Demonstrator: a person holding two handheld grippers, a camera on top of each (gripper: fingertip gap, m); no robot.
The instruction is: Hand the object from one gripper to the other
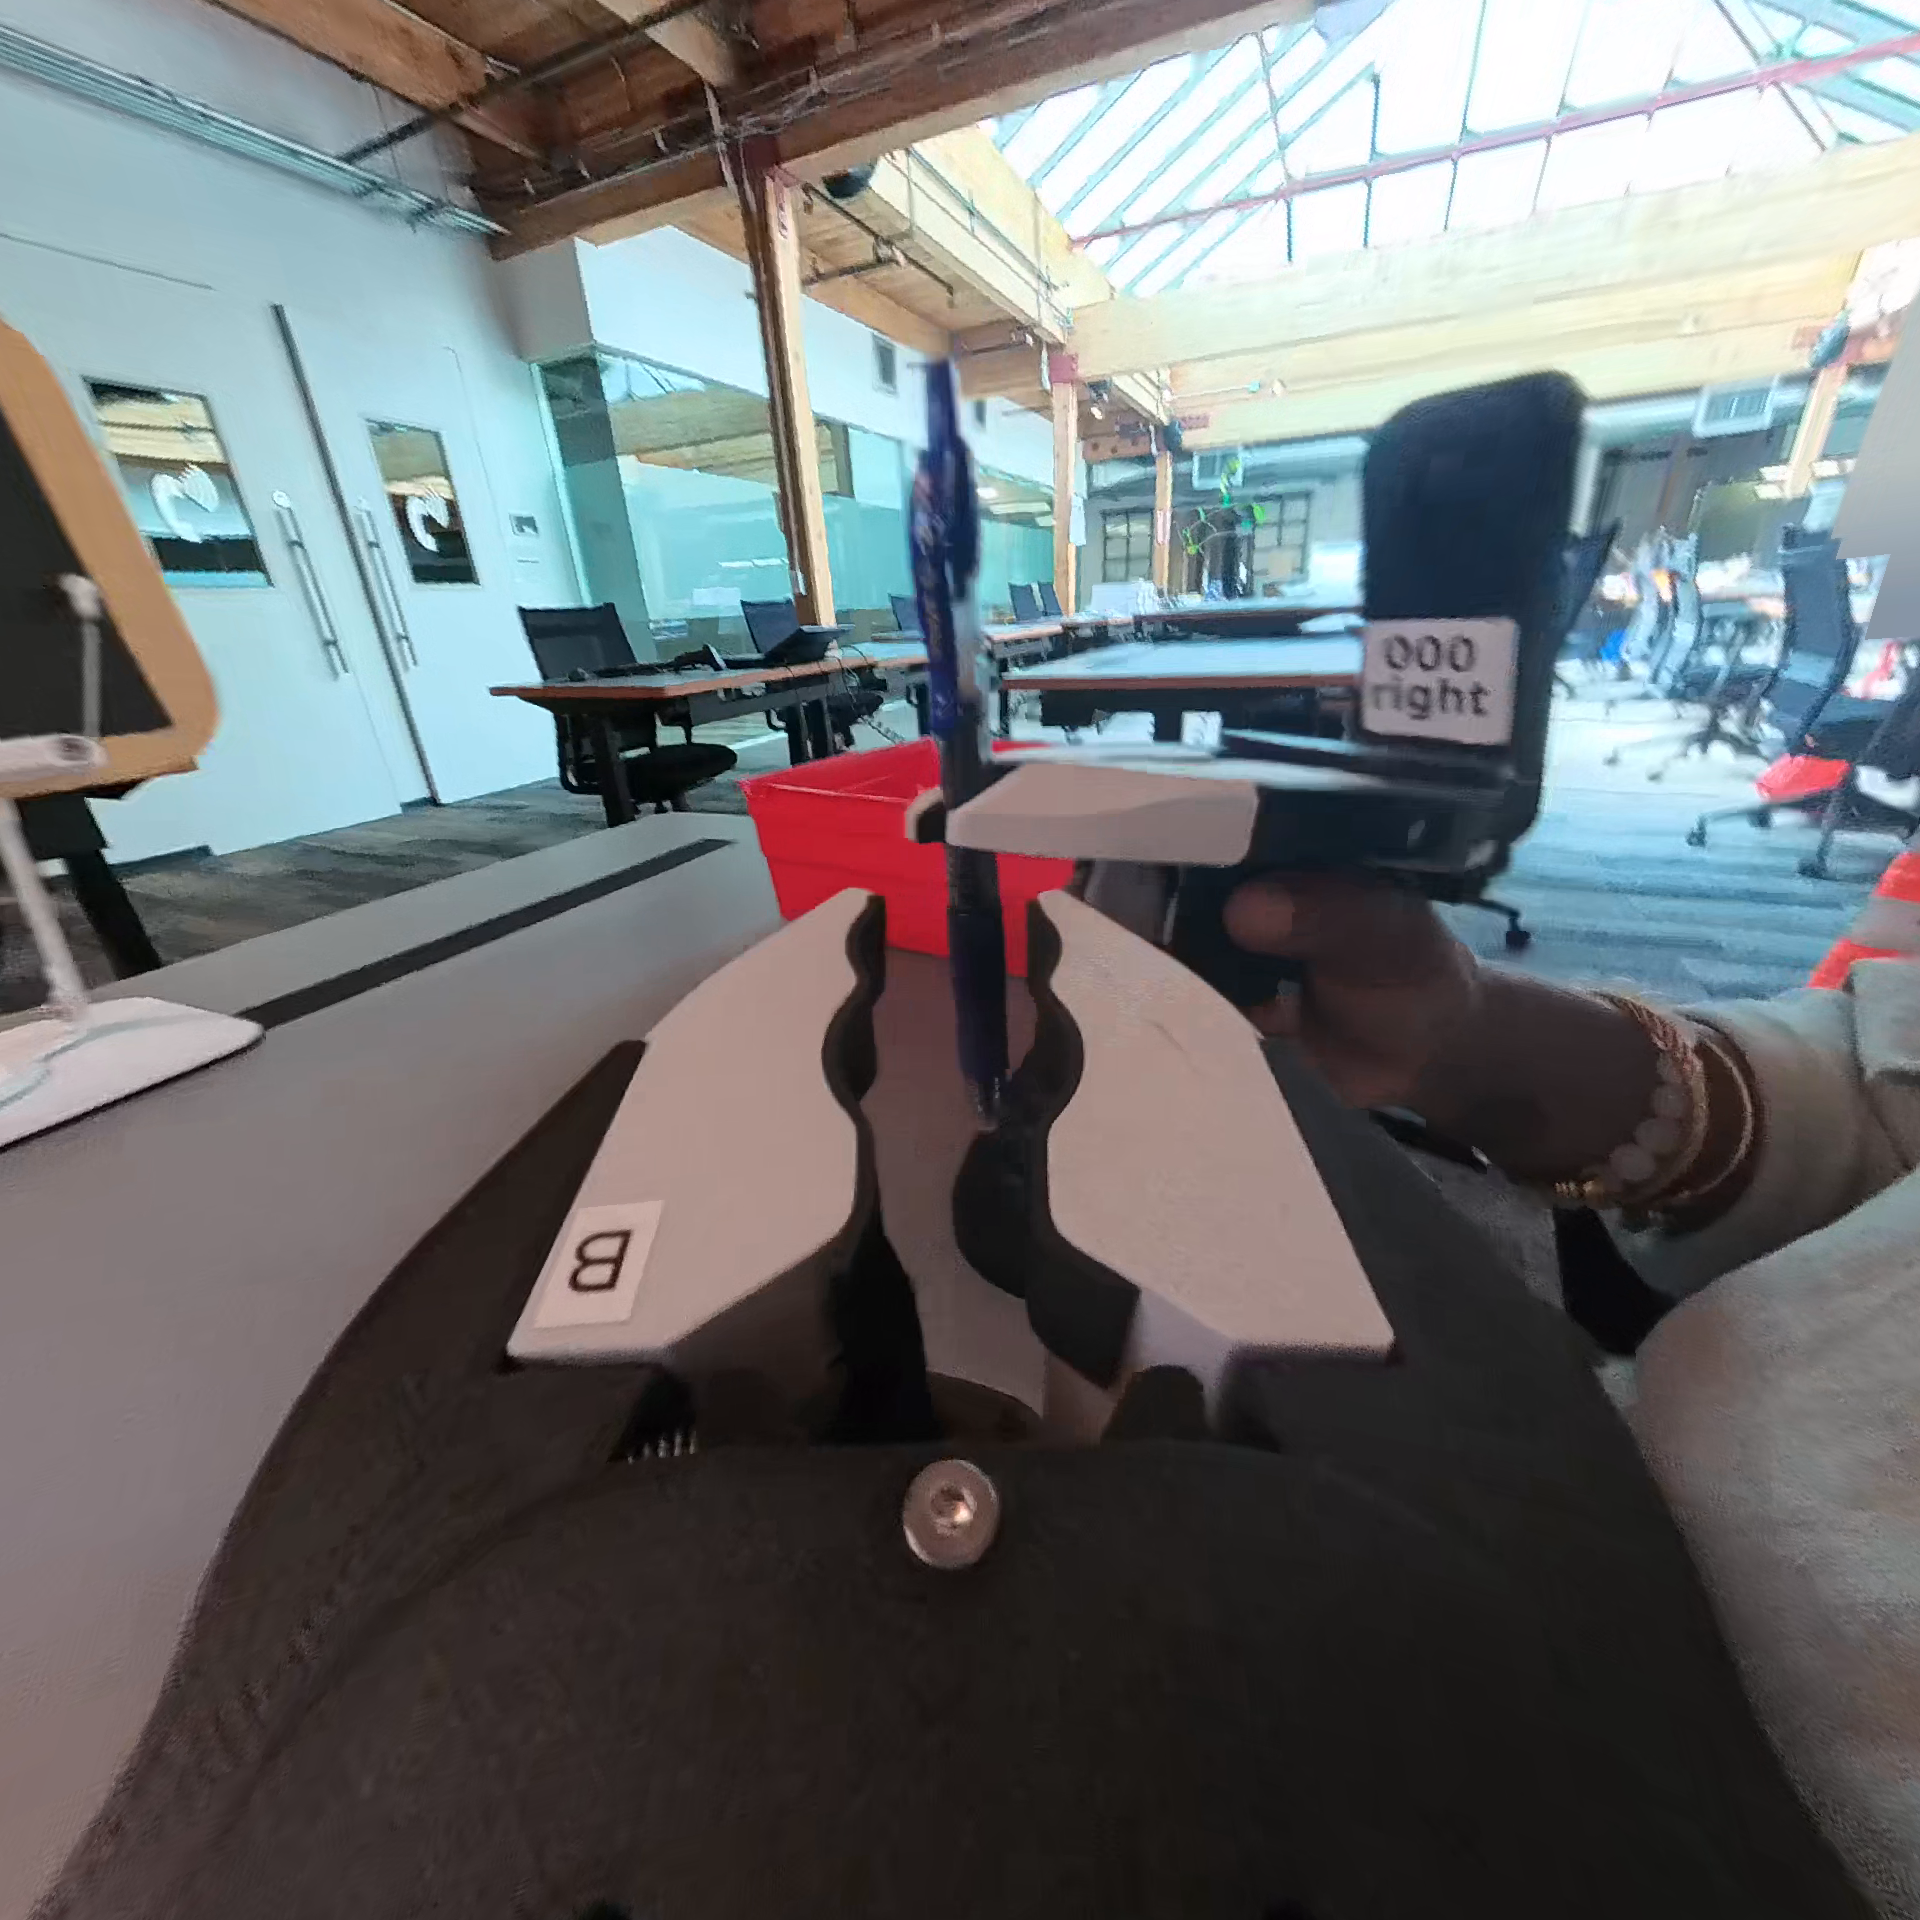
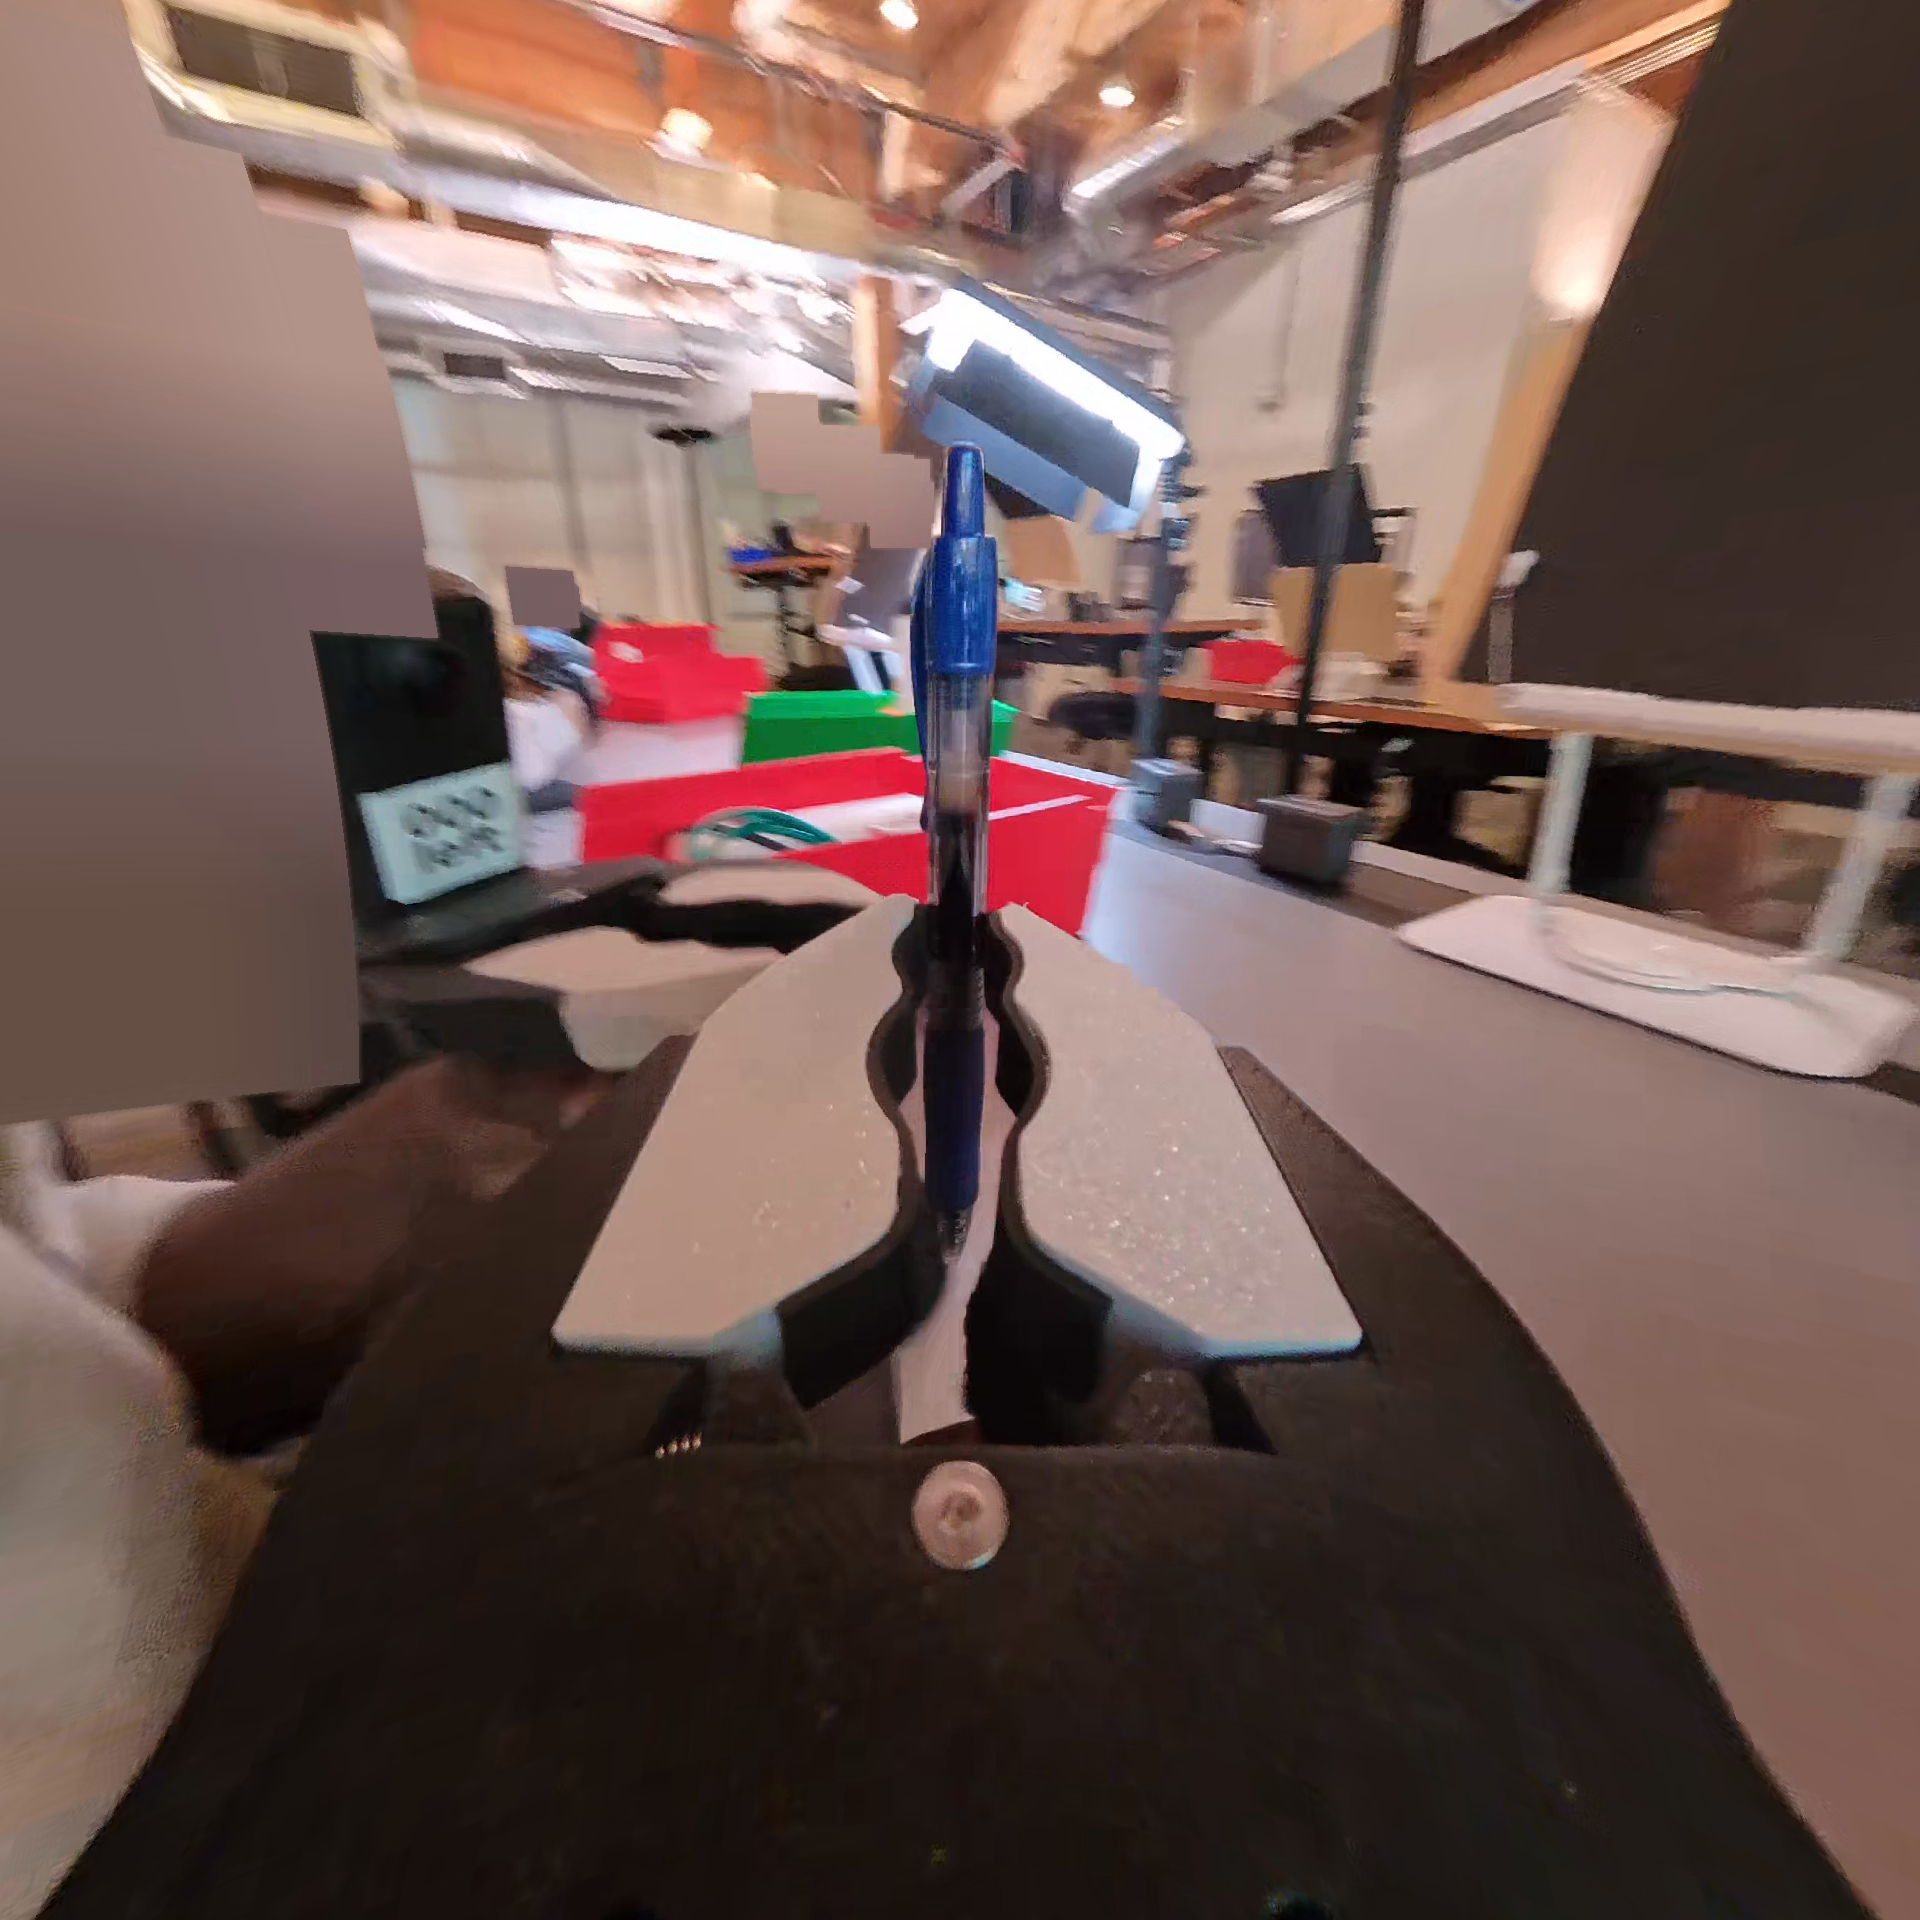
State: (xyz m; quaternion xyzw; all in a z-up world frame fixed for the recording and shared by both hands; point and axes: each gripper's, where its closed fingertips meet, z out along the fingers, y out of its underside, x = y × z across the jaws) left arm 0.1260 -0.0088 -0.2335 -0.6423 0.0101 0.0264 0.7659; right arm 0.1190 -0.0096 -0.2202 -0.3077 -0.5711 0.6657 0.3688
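Blue plastic pen (image 2: 954, 831) upright, clamped in the right gripper (image 2: 954, 940).
Left gripper (image 1: 956, 925) gapes around its tip, seemingly untouching, over a grey tabletop (image 1: 312, 1122) in an open-plan office.

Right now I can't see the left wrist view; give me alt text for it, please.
The right gripper, coming in from the right, is shut on a blue pen held upright, its lower end hanging between the left gripper's open fingers without being clamped. Behind them a red bin sits on the grey table.

Both grippers (image 1: 956, 935) (image 2: 956, 925) have grey fingers, wavy black pads, black bodies, one silver screw (image 1: 950, 1510); beaded bracelets (image 1: 1673, 1112), pale sleeve (image 1: 1829, 1091).
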